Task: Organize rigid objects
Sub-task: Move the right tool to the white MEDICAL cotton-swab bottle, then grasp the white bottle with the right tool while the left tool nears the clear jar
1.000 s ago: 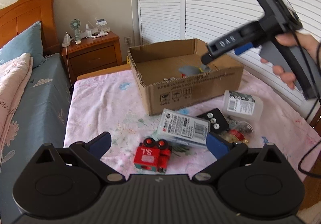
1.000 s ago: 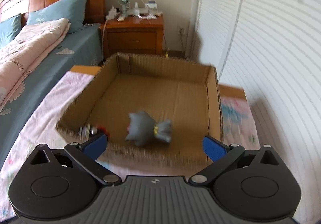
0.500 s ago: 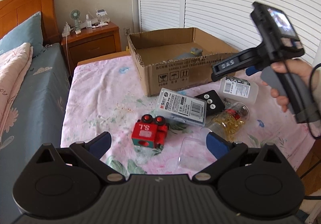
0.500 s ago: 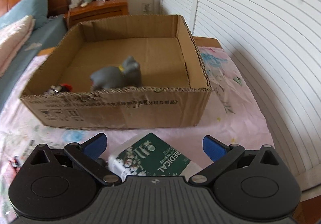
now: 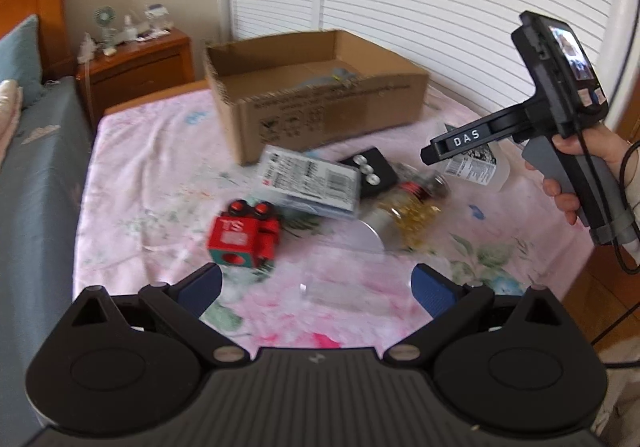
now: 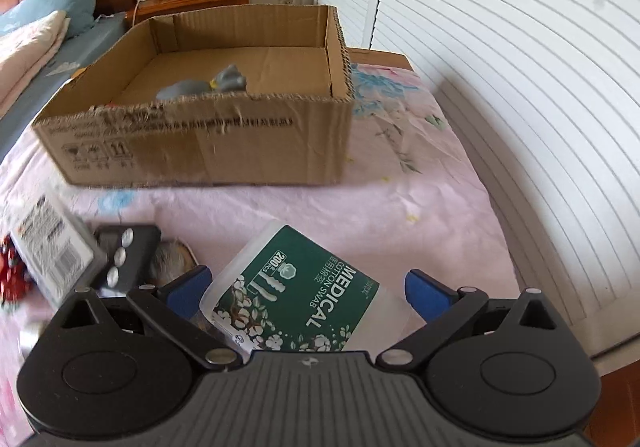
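Observation:
My right gripper (image 6: 308,289) hangs open just above a lidded cotton swab box (image 6: 320,299) with a green label, which lies between its fingers on the pink floral cloth. Behind it stands an open cardboard box (image 6: 200,143) with a grey toy (image 6: 208,87) lying inside. My left gripper (image 5: 316,285) is open above a clear plastic case (image 5: 344,291). Ahead of it lie a red toy train (image 5: 244,235), a barcode-labelled case (image 5: 308,183), a black remote (image 5: 370,171) and a jar of yellow capsules (image 5: 416,203).
A bed with blue sheets (image 5: 36,175) runs along the table's left side. A wooden nightstand (image 5: 136,71) stands behind it. White louvred doors (image 6: 500,47) close off the right side. A person's hand (image 5: 576,175) holds the right gripper's handle.
My right gripper has drawn back from over the cardboard box, leaving the grey toy inside, and come down over the cotton swab box. My left gripper has pulled back from the pile.

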A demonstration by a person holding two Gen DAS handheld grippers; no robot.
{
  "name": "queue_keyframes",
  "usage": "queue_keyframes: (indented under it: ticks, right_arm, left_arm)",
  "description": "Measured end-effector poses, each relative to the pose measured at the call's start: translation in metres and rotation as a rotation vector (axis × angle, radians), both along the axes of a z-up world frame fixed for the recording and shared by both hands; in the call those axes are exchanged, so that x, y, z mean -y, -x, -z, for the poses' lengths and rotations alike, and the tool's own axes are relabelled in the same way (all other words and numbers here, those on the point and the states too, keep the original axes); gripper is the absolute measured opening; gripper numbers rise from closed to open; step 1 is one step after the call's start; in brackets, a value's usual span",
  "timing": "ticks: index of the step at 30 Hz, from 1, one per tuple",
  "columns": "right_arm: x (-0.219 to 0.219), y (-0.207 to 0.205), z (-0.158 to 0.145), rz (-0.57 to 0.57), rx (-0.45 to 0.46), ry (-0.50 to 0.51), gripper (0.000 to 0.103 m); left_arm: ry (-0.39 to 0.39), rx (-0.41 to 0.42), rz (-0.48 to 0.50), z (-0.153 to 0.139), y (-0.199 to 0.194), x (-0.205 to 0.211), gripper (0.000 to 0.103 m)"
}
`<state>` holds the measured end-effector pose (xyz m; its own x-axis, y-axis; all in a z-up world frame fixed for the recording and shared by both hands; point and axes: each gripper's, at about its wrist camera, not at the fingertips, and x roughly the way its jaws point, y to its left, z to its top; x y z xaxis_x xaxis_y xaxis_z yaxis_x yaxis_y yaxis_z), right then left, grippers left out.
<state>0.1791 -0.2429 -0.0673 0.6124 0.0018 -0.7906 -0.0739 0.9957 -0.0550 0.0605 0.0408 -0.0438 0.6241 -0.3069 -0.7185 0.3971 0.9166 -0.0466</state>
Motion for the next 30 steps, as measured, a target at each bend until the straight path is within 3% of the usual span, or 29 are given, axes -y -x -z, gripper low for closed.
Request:
queue_keyframes:
  ticks: [5,12,25,30]
  right_arm:
    - [0.006,0.022,0.0,-0.046,0.017,0.003,0.103]
    - [0.016,0.056,-0.012,-0.144,0.11,-0.124,0.103]
    - [0.026,0.079,0.002,-0.148,0.014,-0.151,0.103]
    - [0.026,0.075,0.003,-0.151,0.002,-0.244,0.103]
  left_arm:
    - [-0.028,-0.022,0.066,0.01,0.005,0.009,0.1]
    - [-0.078,-0.038,0.111,0.026,0.006,0.024,0.1]
    - [-0.03,-0.074,0.099,0.03,-0.006,0.039,0.1]
    - [-0.009,-0.086,0.057,0.031,-0.015,0.043,0.1]
